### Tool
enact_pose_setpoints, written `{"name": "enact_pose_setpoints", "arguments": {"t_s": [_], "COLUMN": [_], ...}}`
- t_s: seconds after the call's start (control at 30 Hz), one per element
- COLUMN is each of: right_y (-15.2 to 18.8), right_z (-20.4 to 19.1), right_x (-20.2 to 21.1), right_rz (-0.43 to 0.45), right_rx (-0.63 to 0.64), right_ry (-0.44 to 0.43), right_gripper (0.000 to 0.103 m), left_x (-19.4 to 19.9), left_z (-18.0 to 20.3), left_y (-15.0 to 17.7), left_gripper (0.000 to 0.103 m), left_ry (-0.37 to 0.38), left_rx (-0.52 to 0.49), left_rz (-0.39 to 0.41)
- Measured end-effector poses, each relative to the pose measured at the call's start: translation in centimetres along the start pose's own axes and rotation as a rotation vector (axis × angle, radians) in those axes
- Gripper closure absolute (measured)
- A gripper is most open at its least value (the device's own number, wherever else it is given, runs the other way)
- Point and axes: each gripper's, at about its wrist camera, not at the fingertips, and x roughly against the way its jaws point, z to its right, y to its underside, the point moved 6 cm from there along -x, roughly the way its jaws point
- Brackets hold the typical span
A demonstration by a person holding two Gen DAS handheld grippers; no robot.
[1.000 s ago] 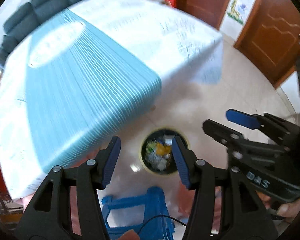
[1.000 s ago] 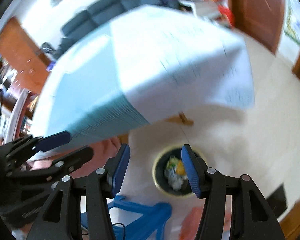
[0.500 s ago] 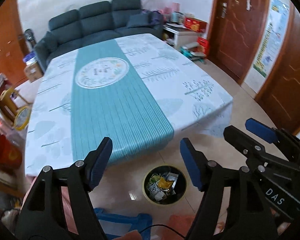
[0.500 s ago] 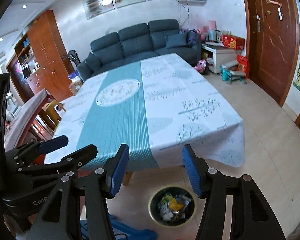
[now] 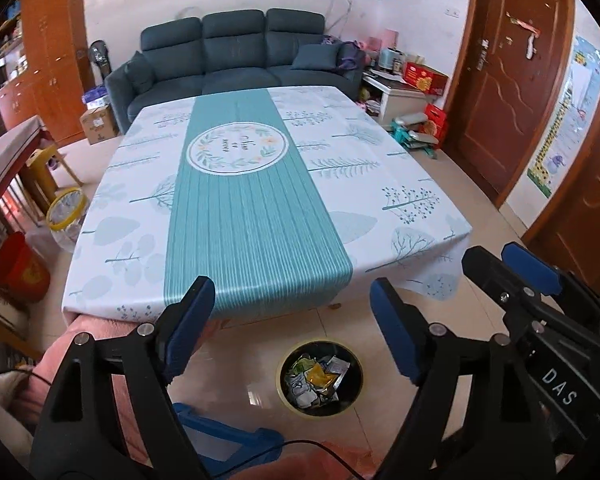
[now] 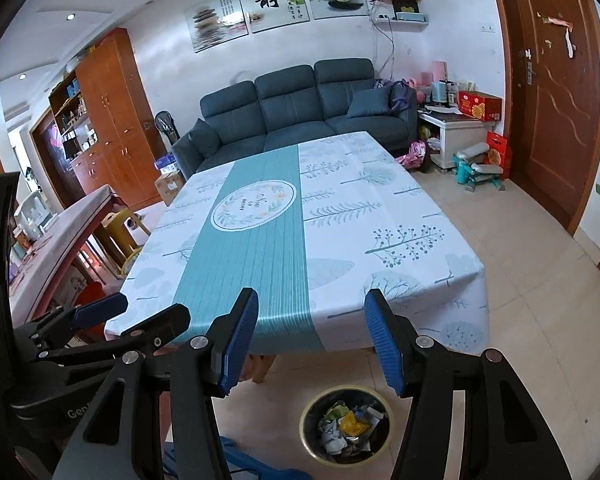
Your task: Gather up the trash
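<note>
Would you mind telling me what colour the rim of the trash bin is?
The trash bin has a yellow rim on a black body, clearest in the right wrist view.

Blue stool (image 5: 224,440) partly hidden

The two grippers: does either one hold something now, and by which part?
Nothing is held. The left gripper and the right gripper are both open and empty, above the trash bin on the floor.
</note>
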Motion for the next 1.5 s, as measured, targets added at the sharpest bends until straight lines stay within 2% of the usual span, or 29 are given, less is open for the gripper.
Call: {"name": "enact_pose_setpoints", "arguments": {"t_s": [0.13, 0.3, 0.57, 1.5], "right_y": [0.0, 0.0, -0.2, 0.0], "right_z": [-0.1, -0.1, 0.0, 0.1], "right_x": [0.2, 0.1, -0.2, -1.8], "right_rz": [0.009, 0.009, 0.006, -0.013], "right_rx": [0.015, 0.015, 0.009, -0.004], "right_ry": [0.010, 0.011, 0.012, -0.005], "right_gripper": [0.046, 0.040, 0.033, 0.033], "left_x": [0.0, 0.2, 0.0, -0.9], "left_z": [-0.1, -0.4, -0.9, -1.5], "left_y": [0.2, 0.0, 0.0, 0.4], "left_gripper": [0.025, 0.025, 0.025, 0.025], "left_ry": [0.010, 0.004, -0.014, -0.056], "left_rx": [0.016, 0.034, 0.048, 0.043], "left_rz": [-0.016, 0.001, -0.018, -0.045]}}
